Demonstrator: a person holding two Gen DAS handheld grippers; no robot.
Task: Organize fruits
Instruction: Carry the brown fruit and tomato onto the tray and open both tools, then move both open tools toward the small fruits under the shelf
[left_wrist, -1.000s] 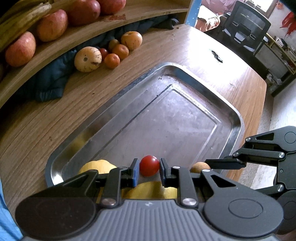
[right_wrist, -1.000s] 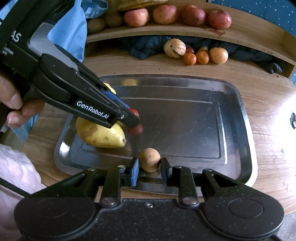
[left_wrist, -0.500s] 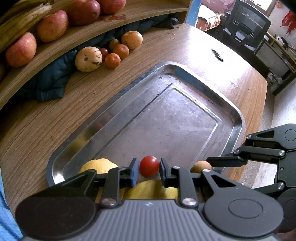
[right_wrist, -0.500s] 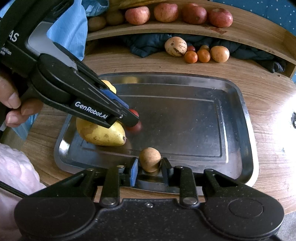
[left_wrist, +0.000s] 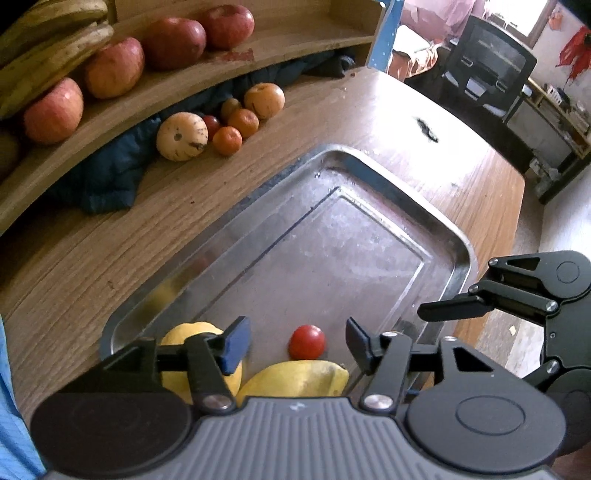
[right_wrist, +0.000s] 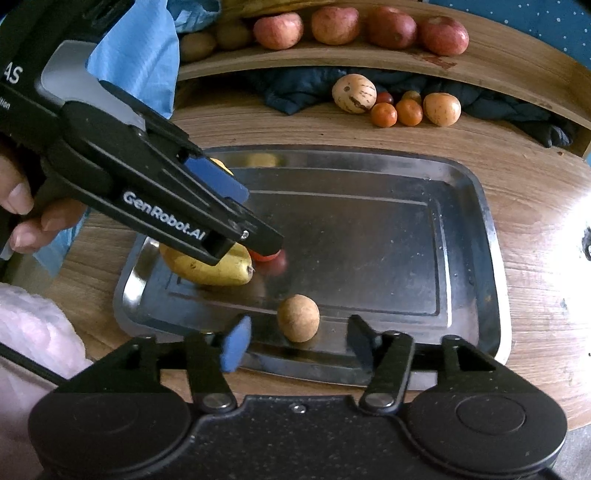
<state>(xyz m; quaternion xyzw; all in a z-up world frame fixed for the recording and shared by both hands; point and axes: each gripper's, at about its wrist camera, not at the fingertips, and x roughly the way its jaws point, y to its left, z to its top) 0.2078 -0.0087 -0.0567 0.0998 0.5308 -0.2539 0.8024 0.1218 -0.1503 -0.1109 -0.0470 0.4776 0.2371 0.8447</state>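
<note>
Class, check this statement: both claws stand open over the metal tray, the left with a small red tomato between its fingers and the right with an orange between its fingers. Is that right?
One detail is wrong. Between the right claw's fingers lies a small round brown fruit, not an orange, as the right wrist view shows. The rest holds: both claws stand open over the metal tray, the left claw around the red tomato.

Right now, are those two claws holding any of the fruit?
No. Both have just opened: the left gripper stands clear of the red tomato, the right gripper of the brown fruit.
</note>
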